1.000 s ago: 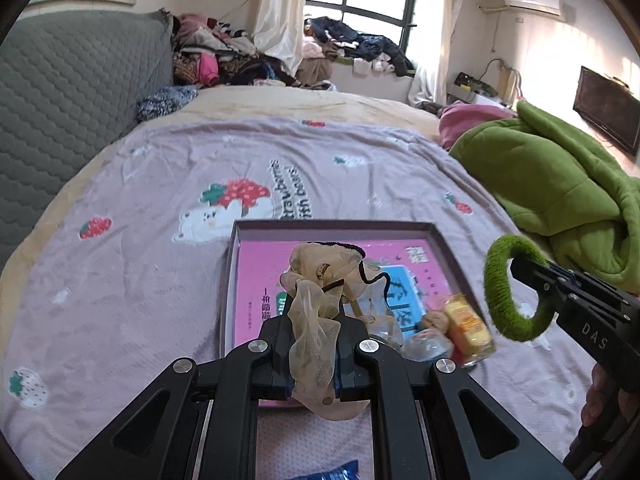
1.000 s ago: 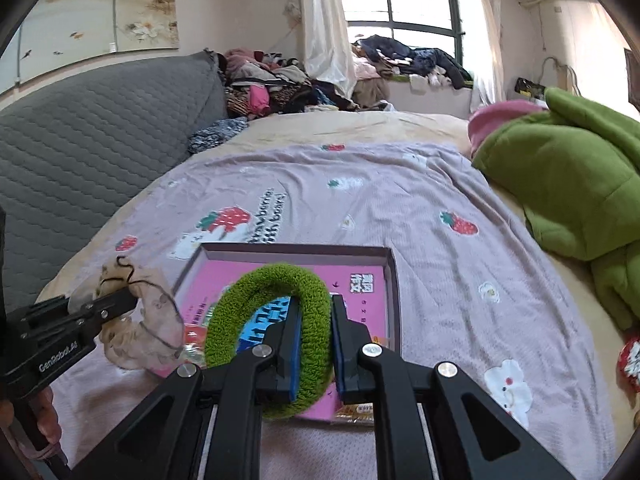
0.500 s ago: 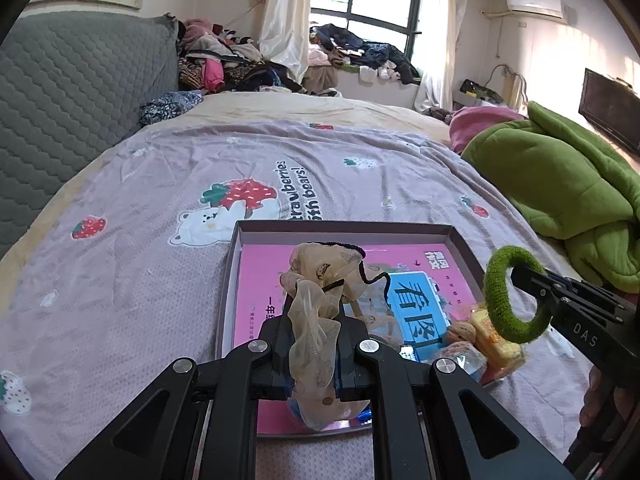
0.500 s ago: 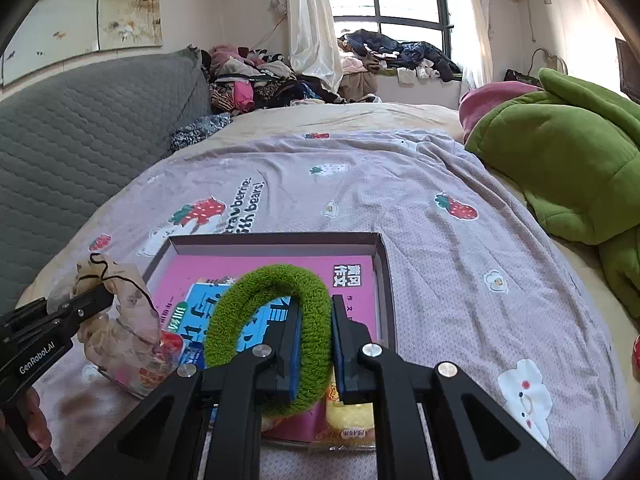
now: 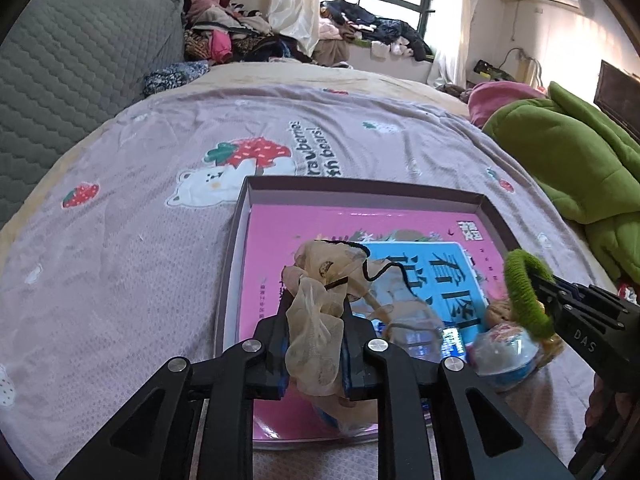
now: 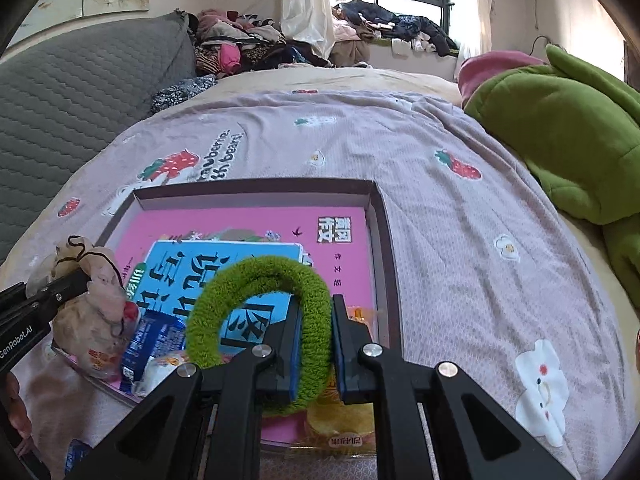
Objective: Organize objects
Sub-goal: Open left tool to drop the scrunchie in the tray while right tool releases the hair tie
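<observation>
A: Both grippers moved in over the box (image 5: 362,186). Left gripper (image 5: 316,354) pinches beige scrunchie (image 5: 320,320), hiding snacks, probably.
B: Right gripper (image 6: 314,346) clamps green scrunchie (image 6: 260,304); only its view shows yellow packet (image 6: 340,424). Green quilt (image 6: 560,128) beyond.

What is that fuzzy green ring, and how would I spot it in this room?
On the bed's lilac strawberry blanket lies a shallow box lined with a pink book. Just above its near end, the right tool pinches a fuzzy green hair scrunchie. Unlike the sheer beige scrunchie in the left tool, it is thick, plush and bright green.
</observation>
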